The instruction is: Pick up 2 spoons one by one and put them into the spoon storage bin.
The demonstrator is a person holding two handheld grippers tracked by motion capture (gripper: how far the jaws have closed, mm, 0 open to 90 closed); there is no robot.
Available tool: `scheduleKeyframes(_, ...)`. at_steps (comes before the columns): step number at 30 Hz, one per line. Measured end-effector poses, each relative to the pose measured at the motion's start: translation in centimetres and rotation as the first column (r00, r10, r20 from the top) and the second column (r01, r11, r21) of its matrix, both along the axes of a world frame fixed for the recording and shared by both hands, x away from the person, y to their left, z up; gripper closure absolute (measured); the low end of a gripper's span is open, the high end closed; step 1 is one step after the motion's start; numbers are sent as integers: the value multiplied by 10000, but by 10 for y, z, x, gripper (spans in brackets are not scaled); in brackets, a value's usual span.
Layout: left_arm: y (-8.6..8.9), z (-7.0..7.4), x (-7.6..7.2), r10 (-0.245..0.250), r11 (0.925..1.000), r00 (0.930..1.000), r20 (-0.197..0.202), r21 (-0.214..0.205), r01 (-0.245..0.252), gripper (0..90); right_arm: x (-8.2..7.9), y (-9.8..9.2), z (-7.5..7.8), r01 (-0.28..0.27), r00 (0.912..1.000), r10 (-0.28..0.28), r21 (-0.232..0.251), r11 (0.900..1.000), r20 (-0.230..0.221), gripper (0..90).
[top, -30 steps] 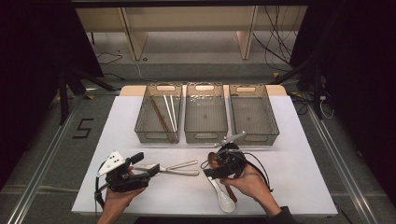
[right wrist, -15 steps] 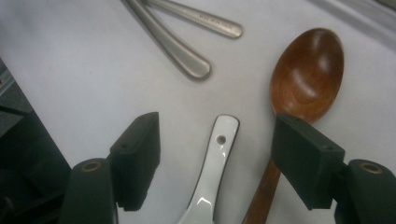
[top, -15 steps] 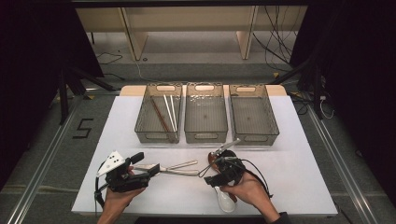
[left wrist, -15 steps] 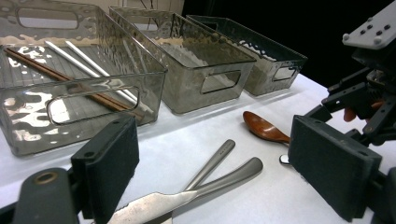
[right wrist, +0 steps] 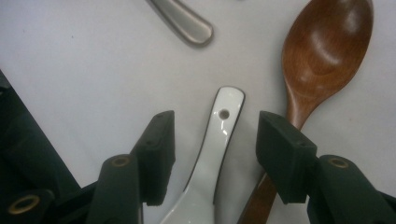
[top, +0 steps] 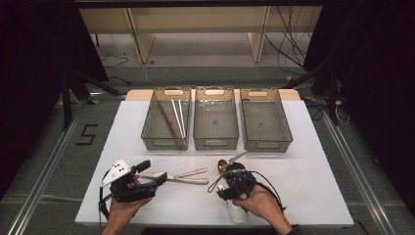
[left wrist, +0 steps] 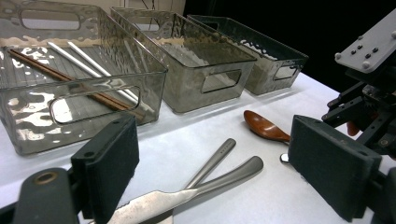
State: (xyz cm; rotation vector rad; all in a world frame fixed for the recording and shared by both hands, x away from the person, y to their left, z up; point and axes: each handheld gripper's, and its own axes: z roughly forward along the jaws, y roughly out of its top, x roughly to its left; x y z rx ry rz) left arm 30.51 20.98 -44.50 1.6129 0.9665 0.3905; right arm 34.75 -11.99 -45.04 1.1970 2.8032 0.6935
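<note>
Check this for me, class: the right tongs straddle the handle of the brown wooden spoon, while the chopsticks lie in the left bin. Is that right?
Not quite. The right tongs straddle the handle of the white ceramic spoon, pads not yet touching it as they close in; the brown wooden spoon lies just outside one pad. The right gripper view shows this. The chopsticks do lie in the left bin.

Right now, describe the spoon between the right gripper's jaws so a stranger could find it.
Start at the white table, near edge, below the middle bin. The white ceramic spoon lies there beside a brown wooden spoon; it alone is glossy white, with a small hole in its handle end.
</note>
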Motion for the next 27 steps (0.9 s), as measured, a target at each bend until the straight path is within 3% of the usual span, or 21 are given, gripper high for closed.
scheduleKeyframes(17,1,0,-1,-3,10000,10000,38,-17,3,159,-9,3,-10,-192,9987,159,-707,9973,-478,562)
scheduleKeyframes(27,1,0,-1,-17,10000,10000,50,-6,17,159,-14,5,-10,-286,9990,251,-971,9949,-377,624)
